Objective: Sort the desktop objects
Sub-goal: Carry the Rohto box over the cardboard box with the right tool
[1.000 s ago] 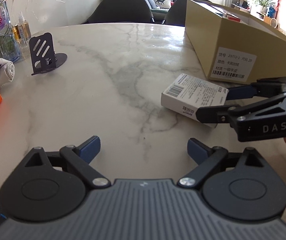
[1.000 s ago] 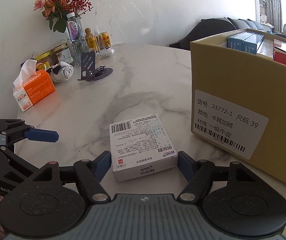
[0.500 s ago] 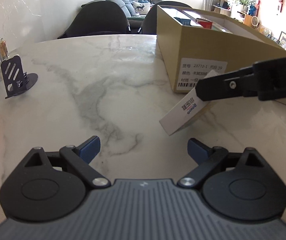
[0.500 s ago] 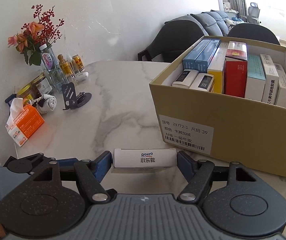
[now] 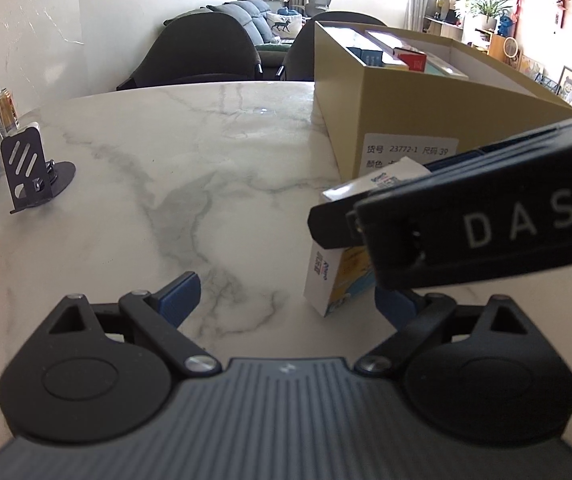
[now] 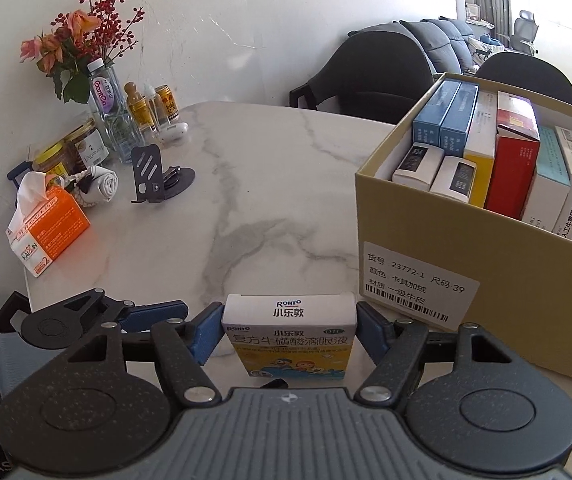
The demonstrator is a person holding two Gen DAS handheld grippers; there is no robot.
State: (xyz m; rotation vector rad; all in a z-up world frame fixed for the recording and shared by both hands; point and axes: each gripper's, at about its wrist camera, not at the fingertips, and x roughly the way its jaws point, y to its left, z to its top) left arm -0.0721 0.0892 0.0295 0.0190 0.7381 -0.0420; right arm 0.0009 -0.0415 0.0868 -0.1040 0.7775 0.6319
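Both hand-held grippers: right [image 6: 289,330] pinching eye-drop box [image 6: 289,336] | left [image 5: 288,300] spread | table edge [image 6: 29,292] near

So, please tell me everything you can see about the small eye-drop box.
The eye-drop box is a small cardboard carton, white on top with "ROHTO" and Chinese print, yellow and blue with cartoon figures on its front. It looks closed and undamaged. The right gripper holds it, its blue pads pressing both narrow sides. It is lifted above the marble table, its top edge level, just in front of the tan storage box.
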